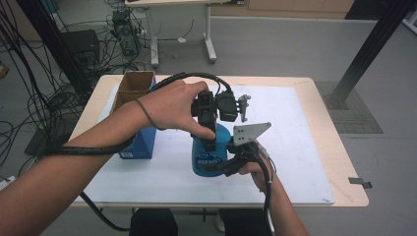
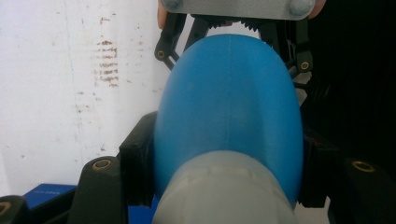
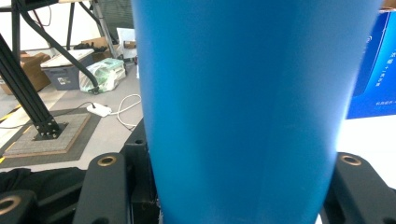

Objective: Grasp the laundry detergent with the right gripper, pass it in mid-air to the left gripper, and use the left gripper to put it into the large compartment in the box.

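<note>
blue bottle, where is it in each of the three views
High view: the blue bottle stands at table centre, under both hands.
Left gripper view: it is in the middle, seen from its grey cap end.
Right gripper view: its wall rises up the centre.
Shared landmark: the blue box, lower left in the left gripper view, right edge in the right gripper view.

Left forearm in from lower left, crossing toward centre – left hand (image 1: 169, 108) wrapped over left gripper (image 1: 210, 140), pointing down, fingers (image 2: 137, 161) clamped either side of blue bottle (image 1: 209, 152). Right forearm up from bottom edge, right hand (image 1: 255, 167) behind right gripper (image 1: 221, 164), lying level – fingers (image 3: 140, 186) closed on bottle's side. Cable looped along each arm.
</note>
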The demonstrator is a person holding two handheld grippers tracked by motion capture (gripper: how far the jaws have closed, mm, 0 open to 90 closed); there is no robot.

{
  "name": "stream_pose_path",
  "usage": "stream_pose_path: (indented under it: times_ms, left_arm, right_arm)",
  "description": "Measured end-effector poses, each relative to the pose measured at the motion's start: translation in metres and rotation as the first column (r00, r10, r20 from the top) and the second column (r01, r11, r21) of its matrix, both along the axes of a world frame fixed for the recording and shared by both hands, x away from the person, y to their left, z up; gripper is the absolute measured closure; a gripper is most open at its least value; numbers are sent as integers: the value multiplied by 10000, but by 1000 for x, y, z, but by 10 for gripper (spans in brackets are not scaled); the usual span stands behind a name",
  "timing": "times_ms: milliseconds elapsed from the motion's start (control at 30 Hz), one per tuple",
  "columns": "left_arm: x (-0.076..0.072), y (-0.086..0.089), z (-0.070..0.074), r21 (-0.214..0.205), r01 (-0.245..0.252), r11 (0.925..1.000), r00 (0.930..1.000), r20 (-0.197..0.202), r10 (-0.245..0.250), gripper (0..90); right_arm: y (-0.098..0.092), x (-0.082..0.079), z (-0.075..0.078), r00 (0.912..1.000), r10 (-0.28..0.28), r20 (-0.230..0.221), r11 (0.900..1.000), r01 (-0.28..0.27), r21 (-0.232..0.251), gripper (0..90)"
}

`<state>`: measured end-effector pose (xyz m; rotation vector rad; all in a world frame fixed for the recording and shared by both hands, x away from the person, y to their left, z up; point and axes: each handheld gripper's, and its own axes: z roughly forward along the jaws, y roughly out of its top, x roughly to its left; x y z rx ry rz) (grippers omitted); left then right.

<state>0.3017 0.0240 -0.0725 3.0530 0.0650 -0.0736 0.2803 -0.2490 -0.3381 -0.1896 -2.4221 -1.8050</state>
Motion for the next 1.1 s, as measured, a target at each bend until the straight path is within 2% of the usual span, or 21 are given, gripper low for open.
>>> stream_pose_path:
  times_ms: [333,633,733,933,1100]
  left_arm:
    - [0,2,3,-161,-28,9999,10000,19,28,380]
    - [-3,1,6,-76,3,10000,9999,129,-2,381]
    - [-4,1,5,-13,-35,10000,9998,190,35,381]
    - [-4,3,4,-114,-71,9999,9997,228,74,381]
    - [-4,3,5,-66,-130,9999,9997,221,132,381]
  right_arm:
    - [-2,0,0,10000,0,-19,9999,0,115,413]
    - [-1,-2,0,10000,-73,59,9997,72,231,403]
    - [-2,-3,-3,9998,-173,44,9990,171,406,381]
    - [-3,-3,-2,9997,-176,150,9987,168,479,359]
    - [-3,-6,-6,9994,-322,157,9981,313,540,304]
